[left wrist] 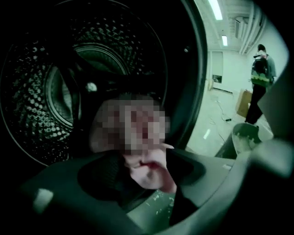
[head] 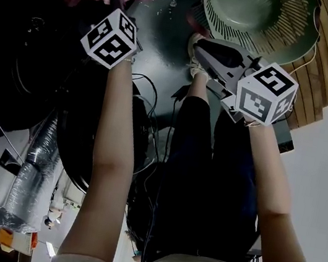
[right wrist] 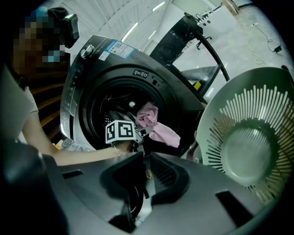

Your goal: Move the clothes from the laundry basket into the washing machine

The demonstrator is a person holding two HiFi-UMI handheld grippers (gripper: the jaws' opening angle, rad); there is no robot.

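Right gripper: jaws all but closed, nothing in them, with the laundry basket just beside it, its inside facing me. Left gripper: jaws apart, pink garment between them at the washing machine door rim, its extent unclear to me against the dark drum. Top-panel sticker: print too small to read.

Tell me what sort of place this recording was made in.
Probably a lab or large workroom set up for laundry, not a home: a front-loading washing machine, a slatted laundry basket beside it, and a wide floor under ceiling strip lights.
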